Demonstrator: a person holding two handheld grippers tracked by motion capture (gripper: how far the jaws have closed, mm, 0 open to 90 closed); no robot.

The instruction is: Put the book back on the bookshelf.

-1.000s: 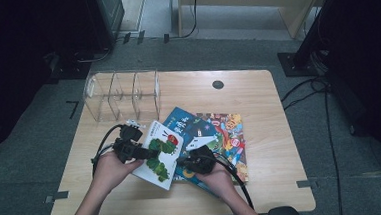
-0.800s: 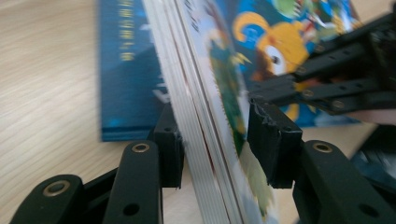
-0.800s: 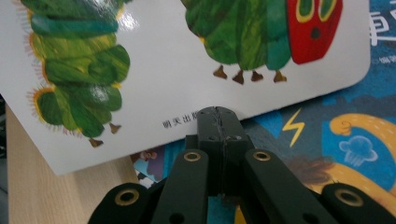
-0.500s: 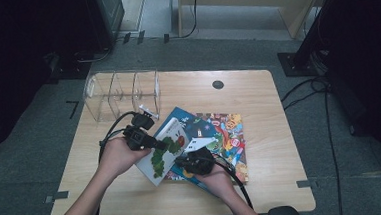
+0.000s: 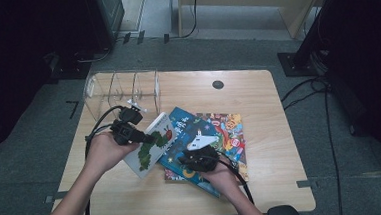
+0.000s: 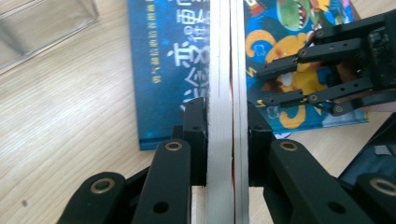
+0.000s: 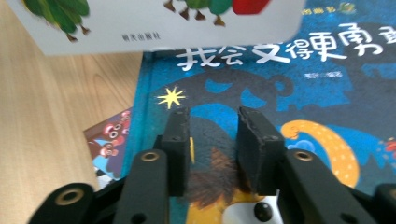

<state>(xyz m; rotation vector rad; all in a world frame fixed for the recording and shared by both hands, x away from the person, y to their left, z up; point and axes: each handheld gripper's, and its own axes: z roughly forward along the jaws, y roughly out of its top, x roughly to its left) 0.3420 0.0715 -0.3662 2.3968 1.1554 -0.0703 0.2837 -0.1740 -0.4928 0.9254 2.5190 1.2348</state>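
White caterpillar book lifted on edge at left; blue book below, right jaws just released.

Left: clear divided rack [image 5: 122,89] at the bench's [image 5: 258,96] far-left corner. Left hand-held gripper [image 5: 148,138] is clenched on the white caterpillar book [image 5: 153,142], jaws pressing both covers [image 6: 227,93]; the book stands tilted, its near corner low by the bench and blue book [image 5: 190,132]. Right hand-held gripper [image 5: 194,160] rests over the blue book's cover [image 7: 280,93], jaws parted with nothing between; they have just been opening. Risk, as judged: the grip sits at one edge, so the book may pivot or slip out, or drag the blue book and colourful book [image 5: 228,135] askew. Versus one second earlier: the white book lay flat on the stack; now it is raised and tipped, with the left hand higher.
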